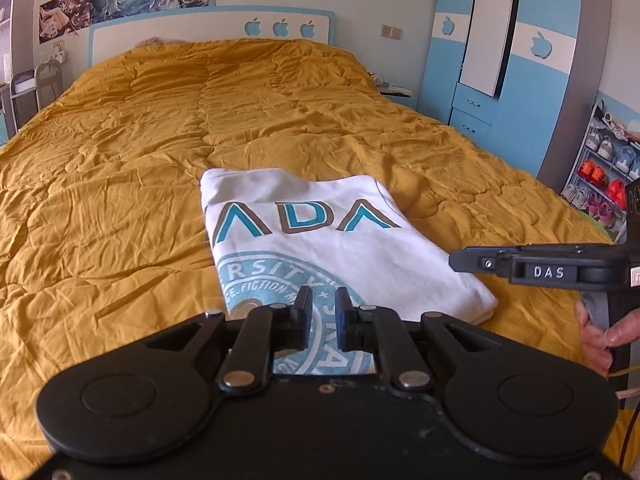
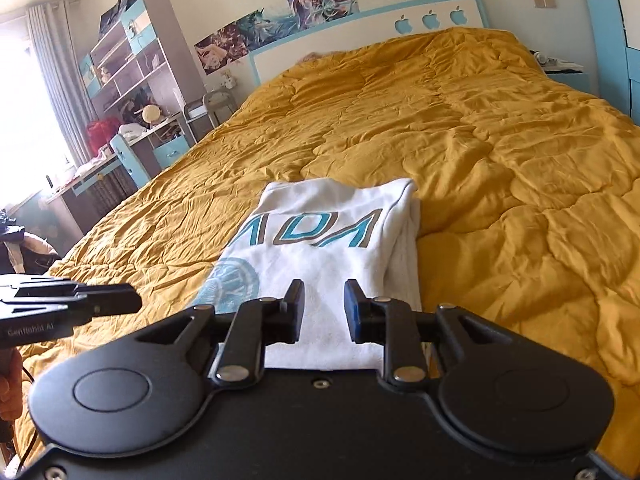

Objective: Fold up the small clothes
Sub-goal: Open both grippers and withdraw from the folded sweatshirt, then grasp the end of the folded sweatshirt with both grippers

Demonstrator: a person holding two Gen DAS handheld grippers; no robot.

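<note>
A white T-shirt with a teal and grey print lies folded into a narrow rectangle on the mustard quilt. It also shows in the right wrist view. My left gripper hovers over the shirt's near end, jaws slightly apart and empty. My right gripper hovers over the shirt's near right part, jaws apart and empty. The right gripper shows side-on in the left wrist view. The left gripper shows side-on in the right wrist view.
The quilt covers the whole bed. A blue and white headboard stands at the far end. A blue wardrobe and shoe rack stand to the right. A desk and shelves stand to the left.
</note>
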